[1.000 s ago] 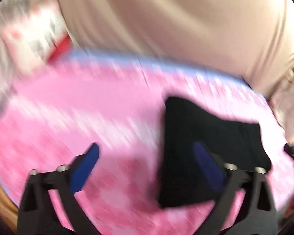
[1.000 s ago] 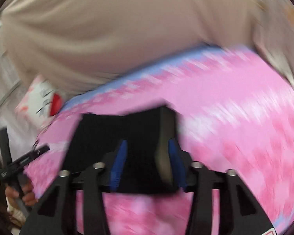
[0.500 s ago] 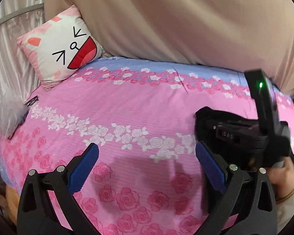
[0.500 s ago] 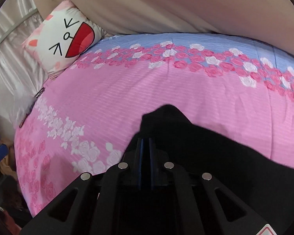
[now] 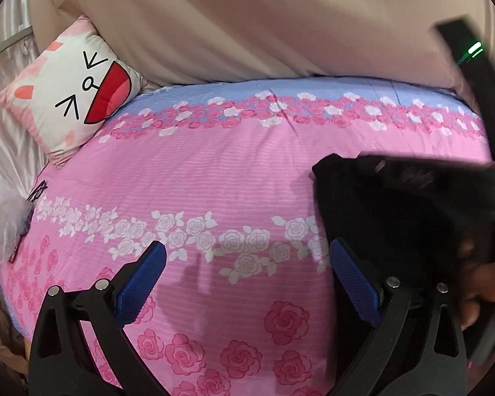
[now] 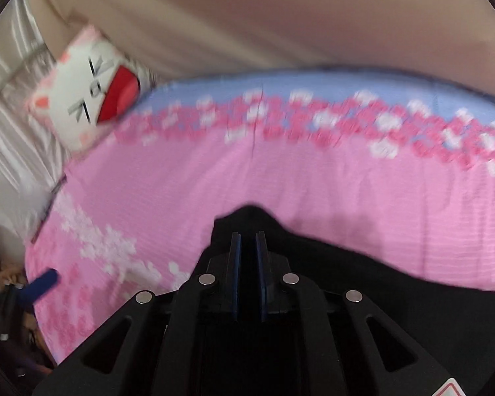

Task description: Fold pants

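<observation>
The black pants (image 5: 396,217) lie bunched on the pink floral bedspread (image 5: 214,171) at the right of the left wrist view. My left gripper (image 5: 247,264) is open and empty above the bedspread, to the left of the pants. In the right wrist view my right gripper (image 6: 247,241) has its blue pads nearly together, with a narrow gap, on the edge of the black pants (image 6: 412,283). The view is blurred. The right tool and the hand that holds it (image 5: 478,277) cover part of the pants.
A cat-face cushion (image 5: 72,99) leans at the back left of the bed. A beige fabric wall (image 5: 247,23) runs behind the bed. Eyeglasses (image 5: 38,193) and a clear plastic bag (image 5: 6,227) lie at the left edge.
The right gripper closed on the pants' edge, and its pads now stand slightly apart. The left gripper let go and moved off to the left. The pants shifted right in the left view.
</observation>
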A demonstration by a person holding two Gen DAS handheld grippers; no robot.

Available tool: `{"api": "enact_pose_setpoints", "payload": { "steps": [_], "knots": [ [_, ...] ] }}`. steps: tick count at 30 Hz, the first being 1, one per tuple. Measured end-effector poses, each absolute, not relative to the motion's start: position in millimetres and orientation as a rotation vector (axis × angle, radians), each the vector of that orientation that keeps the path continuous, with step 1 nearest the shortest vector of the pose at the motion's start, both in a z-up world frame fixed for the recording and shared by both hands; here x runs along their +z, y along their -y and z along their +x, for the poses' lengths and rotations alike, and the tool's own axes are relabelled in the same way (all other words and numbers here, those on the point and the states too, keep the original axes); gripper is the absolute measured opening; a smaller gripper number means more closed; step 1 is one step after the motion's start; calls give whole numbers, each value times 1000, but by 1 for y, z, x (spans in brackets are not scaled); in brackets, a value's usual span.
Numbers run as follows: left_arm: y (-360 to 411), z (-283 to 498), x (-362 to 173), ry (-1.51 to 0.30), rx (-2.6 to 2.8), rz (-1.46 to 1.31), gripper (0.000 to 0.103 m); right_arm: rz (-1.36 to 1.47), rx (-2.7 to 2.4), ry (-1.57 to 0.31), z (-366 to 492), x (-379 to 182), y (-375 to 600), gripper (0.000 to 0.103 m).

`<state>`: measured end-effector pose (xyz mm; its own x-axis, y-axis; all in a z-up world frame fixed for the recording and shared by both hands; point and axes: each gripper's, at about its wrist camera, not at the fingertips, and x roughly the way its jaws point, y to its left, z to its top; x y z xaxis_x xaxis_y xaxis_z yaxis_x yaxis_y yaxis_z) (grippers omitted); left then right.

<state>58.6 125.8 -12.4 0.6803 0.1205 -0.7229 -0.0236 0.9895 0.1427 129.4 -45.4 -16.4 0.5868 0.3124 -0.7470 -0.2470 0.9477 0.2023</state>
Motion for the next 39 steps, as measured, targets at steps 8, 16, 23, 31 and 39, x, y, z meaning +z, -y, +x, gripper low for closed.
{"api": "enact_pose_setpoints", "payload": {
  "steps": [8, 16, 23, 31, 39],
  "knots": [
    [-105, 59, -14, -819, 78, 167, 97, 298, 356, -851, 96, 3, 117, 14],
    [-74, 56, -15, -813, 52, 189, 97, 226, 121, -896, 31, -40, 192, 0],
    [-47, 40, -10, -805, 20, 237, 97, 278, 13, -749, -24, 5, 251, 13],
    [0, 14, -21, -870, -197, 215, 98, 56, -28, -760, -104, -35, 264, 18],
    [21, 3, -32, -882, -194, 273, 98, -324, 34, -705, -104, -55, 207, 49]
  ]
}}
